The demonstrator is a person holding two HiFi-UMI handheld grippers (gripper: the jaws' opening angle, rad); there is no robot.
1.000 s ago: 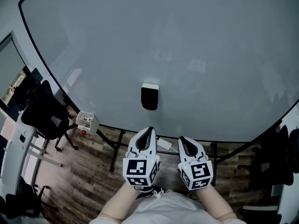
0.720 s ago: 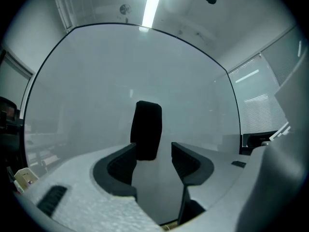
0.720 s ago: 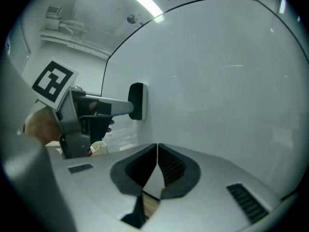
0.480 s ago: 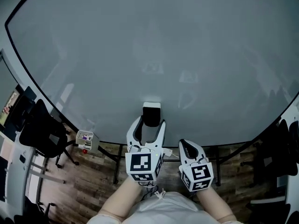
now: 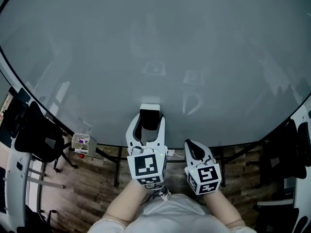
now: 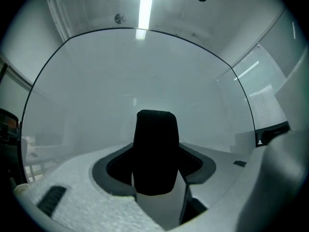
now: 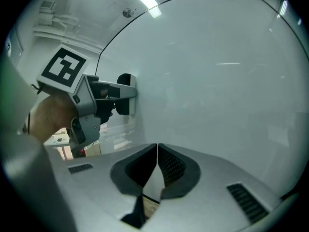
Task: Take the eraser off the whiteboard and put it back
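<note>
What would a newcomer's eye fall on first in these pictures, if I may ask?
The black eraser sits low on the large pale whiteboard, the one dark thing on it. The left gripper frames it, its jaws opening with the eraser between them and not pinched. The right gripper is lower and to the right, off the board, its jaws together on nothing.

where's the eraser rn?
Head view, low centre: the eraser sits on the whiteboard near its bottom edge, between the opening jaws of the left gripper, left of the right gripper.
</note>
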